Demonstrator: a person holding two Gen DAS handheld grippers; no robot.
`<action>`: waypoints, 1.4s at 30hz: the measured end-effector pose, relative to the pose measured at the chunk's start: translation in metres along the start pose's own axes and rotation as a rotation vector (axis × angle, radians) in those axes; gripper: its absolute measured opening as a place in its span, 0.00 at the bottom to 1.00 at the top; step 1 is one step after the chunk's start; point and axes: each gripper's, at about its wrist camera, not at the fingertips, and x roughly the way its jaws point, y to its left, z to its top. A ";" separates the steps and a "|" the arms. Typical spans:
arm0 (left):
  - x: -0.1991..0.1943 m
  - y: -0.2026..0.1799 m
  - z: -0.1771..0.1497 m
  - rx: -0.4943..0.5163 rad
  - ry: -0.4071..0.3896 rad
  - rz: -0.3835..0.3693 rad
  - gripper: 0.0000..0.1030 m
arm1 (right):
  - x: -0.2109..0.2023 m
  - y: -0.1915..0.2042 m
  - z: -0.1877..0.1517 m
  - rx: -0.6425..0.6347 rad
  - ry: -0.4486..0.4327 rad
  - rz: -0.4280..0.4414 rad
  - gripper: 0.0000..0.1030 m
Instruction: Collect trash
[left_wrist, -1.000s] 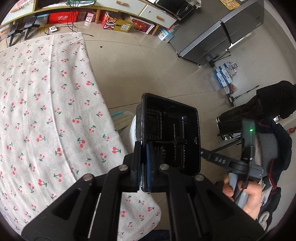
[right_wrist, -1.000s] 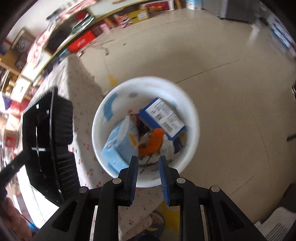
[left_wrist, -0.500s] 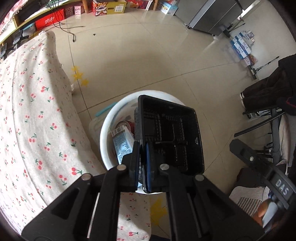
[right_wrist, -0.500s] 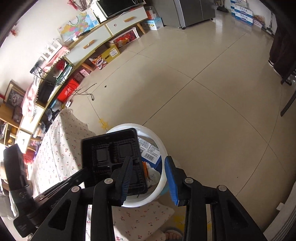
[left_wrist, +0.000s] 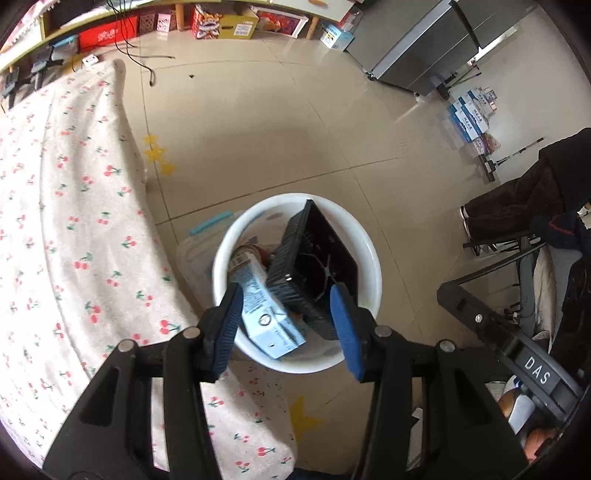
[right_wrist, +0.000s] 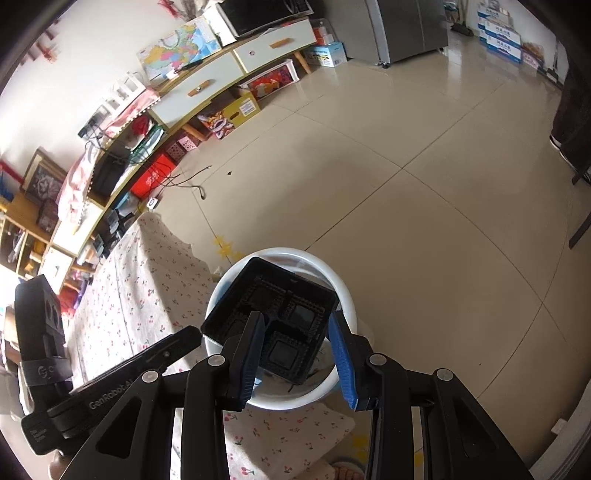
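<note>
Black tray (left_wrist: 314, 269) sits tilted in the white bin (left_wrist: 369, 258) at lower centre, both grippers' fingers apart and empty; further trash is not visible.

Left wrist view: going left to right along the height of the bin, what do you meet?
Cherry-print tablecloth → light blue carton inside the white bin → black plastic tray tilted in the bin → bare tiled floor → chair draped with dark clothing.
</note>
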 end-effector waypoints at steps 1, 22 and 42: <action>-0.011 0.004 -0.008 0.012 -0.026 0.019 0.54 | -0.003 0.008 -0.004 -0.034 -0.005 -0.001 0.40; -0.141 0.092 -0.145 -0.080 -0.313 0.367 0.90 | -0.081 0.132 -0.169 -0.382 -0.264 -0.006 0.77; -0.148 0.091 -0.166 -0.050 -0.329 0.406 0.91 | -0.061 0.133 -0.179 -0.409 -0.231 -0.096 0.82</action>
